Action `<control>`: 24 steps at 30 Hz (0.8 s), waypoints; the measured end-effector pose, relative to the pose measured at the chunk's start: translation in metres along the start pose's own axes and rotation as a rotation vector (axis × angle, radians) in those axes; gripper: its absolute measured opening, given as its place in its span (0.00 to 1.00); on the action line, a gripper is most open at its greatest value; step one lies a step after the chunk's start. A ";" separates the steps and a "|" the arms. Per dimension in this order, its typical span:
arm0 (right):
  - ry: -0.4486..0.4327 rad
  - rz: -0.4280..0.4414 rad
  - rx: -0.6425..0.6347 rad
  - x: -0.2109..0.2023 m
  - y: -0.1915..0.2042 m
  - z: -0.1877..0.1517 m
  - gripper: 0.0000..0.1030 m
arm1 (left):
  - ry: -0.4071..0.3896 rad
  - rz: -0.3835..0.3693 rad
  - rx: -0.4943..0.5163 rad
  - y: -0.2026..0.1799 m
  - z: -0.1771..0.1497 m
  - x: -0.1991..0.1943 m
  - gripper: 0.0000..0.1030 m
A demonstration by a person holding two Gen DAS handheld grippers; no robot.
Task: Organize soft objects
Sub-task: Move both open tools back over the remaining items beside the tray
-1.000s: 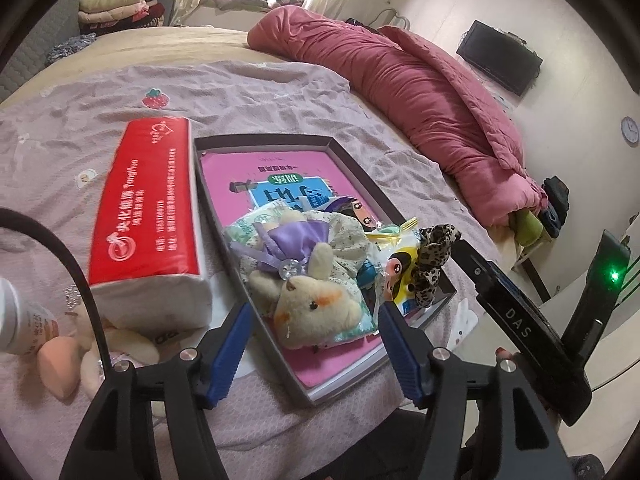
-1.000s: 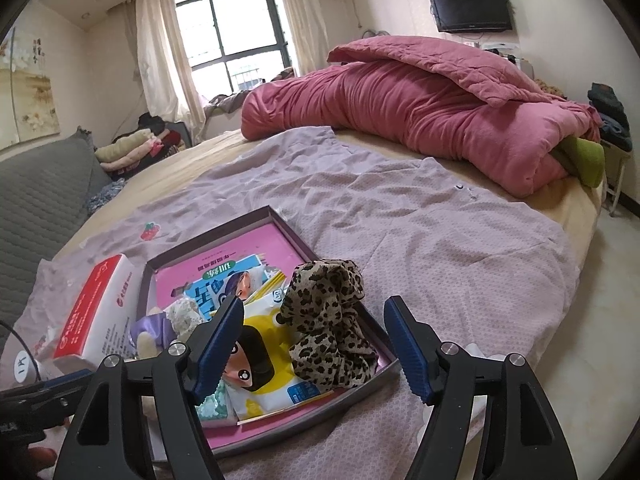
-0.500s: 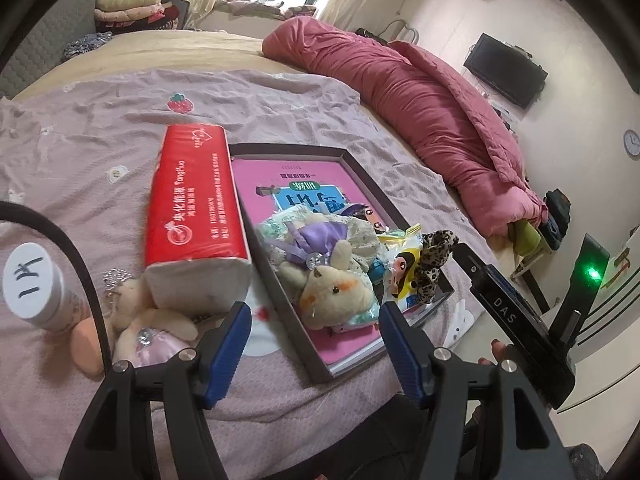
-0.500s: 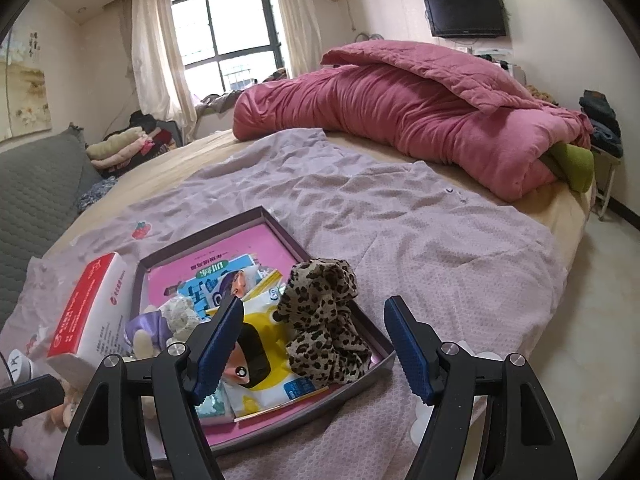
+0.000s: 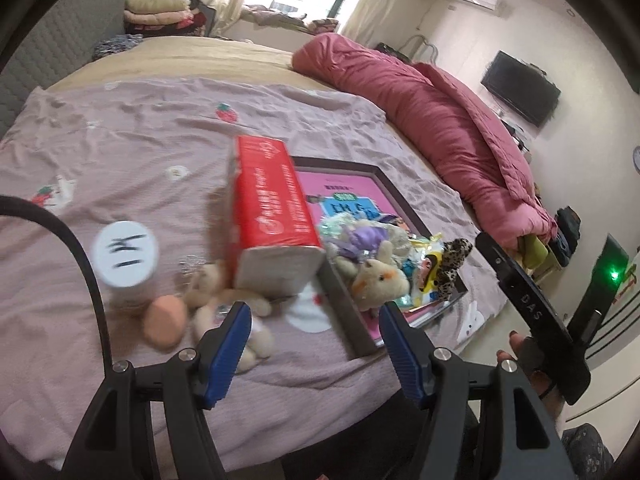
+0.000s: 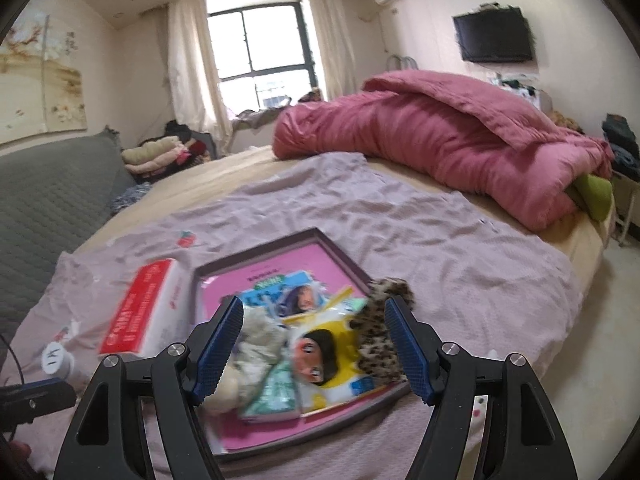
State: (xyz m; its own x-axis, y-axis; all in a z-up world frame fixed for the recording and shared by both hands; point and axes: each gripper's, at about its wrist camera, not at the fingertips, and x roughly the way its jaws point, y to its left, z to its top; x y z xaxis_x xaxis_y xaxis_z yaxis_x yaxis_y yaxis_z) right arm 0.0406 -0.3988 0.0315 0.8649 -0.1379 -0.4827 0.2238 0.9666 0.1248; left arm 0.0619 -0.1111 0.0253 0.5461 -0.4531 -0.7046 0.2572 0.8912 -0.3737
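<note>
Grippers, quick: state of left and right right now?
Left gripper: open, holding nothing.
Right gripper: open, holding nothing.

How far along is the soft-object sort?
Done: a cream plush toy in a lilac dress, a leopard-print fabric scrunchie and yellow cartoon packets already lie in the dark-framed pink tray. In hand: nothing; the left hand-held gripper and right hand-held gripper are both open. Left: the beige teddy bear and peach egg-shaped sponge on the bedspread.
</note>
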 end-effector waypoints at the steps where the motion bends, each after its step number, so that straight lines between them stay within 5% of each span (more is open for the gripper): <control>1: -0.007 0.014 -0.010 -0.004 0.006 0.001 0.72 | -0.005 0.005 -0.008 0.006 -0.001 -0.006 0.64; 24: 0.036 0.253 -0.155 -0.051 0.120 -0.010 0.73 | 0.006 0.090 -0.102 0.070 -0.030 -0.045 0.64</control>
State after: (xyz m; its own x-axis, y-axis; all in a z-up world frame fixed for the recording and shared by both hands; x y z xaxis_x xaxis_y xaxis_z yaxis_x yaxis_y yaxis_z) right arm 0.0184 -0.2730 0.0624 0.8671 0.1168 -0.4843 -0.0706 0.9911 0.1126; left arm 0.0309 -0.0289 0.0127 0.5587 -0.3718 -0.7414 0.1244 0.9214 -0.3683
